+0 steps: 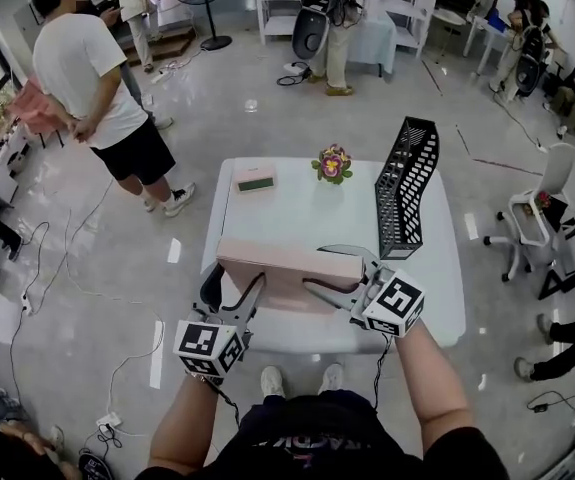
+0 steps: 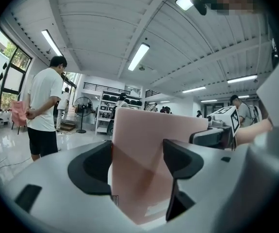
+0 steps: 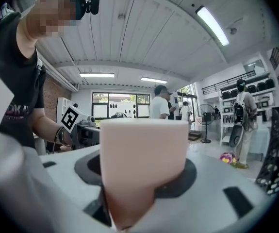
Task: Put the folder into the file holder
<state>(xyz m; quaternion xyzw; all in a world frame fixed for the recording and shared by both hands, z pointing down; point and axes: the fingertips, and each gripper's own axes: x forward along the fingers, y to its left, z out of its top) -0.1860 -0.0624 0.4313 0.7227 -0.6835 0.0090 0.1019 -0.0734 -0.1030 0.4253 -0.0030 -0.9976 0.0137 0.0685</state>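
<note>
Left claw (image 1: pixel 232 286) and right claw (image 1: pixel 319 268) each pinch the pink folder (image 1: pixel 287 266), which hides most of the right jaws; the file holder (image 1: pixel 405 183) stands apart on the counter (image 1: pixel 297 203).

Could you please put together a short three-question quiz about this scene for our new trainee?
1. True or false: the folder already stands in the file holder.
2. How many grippers grip the folder? A none, B one, C two.
3. In the head view, what colourful thing stands on the table left of the file holder?
Key: 1 false, it is in the grippers, apart from the holder. 2 C, the left gripper and right gripper both clamp it. 3 flowers.
</note>
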